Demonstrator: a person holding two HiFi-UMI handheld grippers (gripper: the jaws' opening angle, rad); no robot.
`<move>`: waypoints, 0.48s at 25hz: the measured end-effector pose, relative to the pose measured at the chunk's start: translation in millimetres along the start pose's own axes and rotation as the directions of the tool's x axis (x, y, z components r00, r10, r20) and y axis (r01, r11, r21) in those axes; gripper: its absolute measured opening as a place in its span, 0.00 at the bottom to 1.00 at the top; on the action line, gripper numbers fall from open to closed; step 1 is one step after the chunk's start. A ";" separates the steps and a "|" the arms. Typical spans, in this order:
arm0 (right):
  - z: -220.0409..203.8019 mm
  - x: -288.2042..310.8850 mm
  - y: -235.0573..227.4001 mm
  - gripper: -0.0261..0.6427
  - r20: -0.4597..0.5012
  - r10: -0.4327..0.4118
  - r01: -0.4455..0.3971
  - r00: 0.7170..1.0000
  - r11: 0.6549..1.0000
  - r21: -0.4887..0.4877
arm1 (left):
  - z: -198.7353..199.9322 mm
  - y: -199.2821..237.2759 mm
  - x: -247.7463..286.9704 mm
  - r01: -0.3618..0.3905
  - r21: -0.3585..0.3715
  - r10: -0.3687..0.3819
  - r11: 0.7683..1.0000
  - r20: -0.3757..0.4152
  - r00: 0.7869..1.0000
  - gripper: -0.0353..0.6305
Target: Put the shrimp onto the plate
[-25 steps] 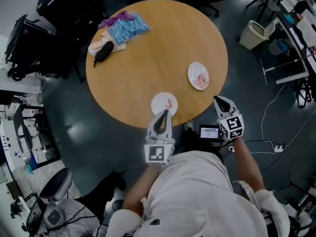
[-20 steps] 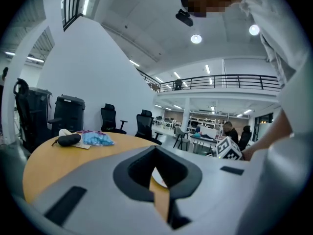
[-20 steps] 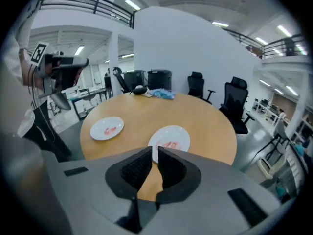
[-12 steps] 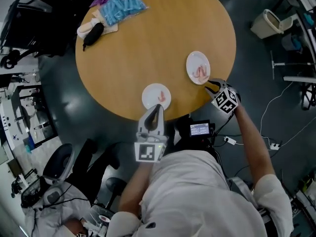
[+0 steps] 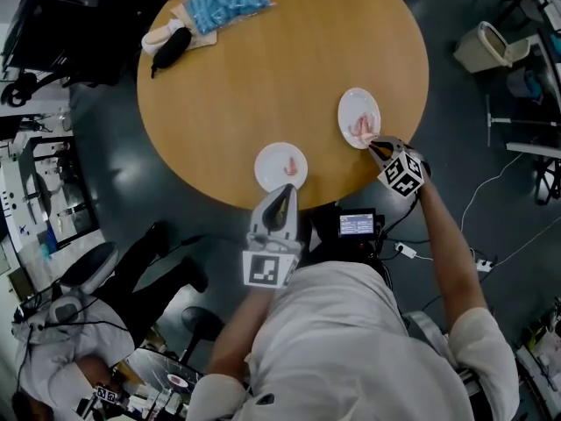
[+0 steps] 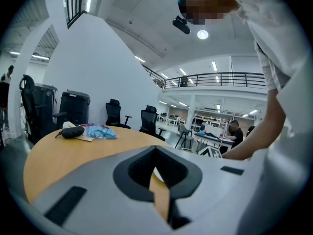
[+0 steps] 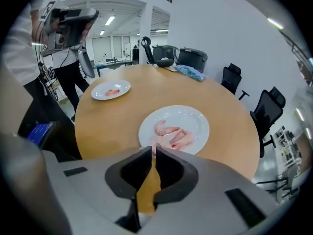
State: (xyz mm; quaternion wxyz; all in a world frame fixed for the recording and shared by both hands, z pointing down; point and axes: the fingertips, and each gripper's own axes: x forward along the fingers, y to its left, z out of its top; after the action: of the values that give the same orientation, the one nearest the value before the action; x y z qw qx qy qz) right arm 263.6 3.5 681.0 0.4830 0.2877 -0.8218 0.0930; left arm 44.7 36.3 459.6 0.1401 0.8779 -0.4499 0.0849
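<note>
While pick-up is in hand, head view: right tongs (image 5: 372,143) at a round white plate (image 5: 349,103) of pink shrimp (image 5: 360,130), left tongs (image 5: 282,196) just short of a second white plate (image 5: 268,158). Left gripper view: closed, empty. Right gripper view: just closing, apparently pinching one shrimp; next, lift it across.

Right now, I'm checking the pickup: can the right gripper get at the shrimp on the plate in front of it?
Probably yes. The right gripper hangs at the plate's near rim, the shrimp just ahead, nothing between. Its fingers have just been closing; whether they pinch one, I cannot tell.
</note>
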 end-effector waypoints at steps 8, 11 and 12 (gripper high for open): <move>3.7 -7.9 7.2 0.07 0.001 0.010 -0.010 1.000 1.000 -0.017 | 3.1 0.3 -7.0 0.008 -0.001 -0.008 1.000 0.027 1.000 0.06; 19.6 -18.0 18.6 0.07 0.031 0.010 -0.009 0.999 0.999 -0.046 | 7.2 5.1 -13.6 -0.008 -0.007 0.009 1.000 0.044 0.999 0.06; 30.2 -22.2 24.7 0.07 0.051 0.014 -0.010 0.999 0.998 -0.062 | 7.6 7.4 -16.8 -0.016 -0.006 0.016 1.000 0.049 0.999 0.06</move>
State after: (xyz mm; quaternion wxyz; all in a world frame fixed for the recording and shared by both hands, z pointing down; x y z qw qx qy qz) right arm 235.5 19.1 649.7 0.4696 0.2700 -0.8382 0.0630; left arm 29.2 42.6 449.1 0.1309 0.8757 -0.4604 0.0634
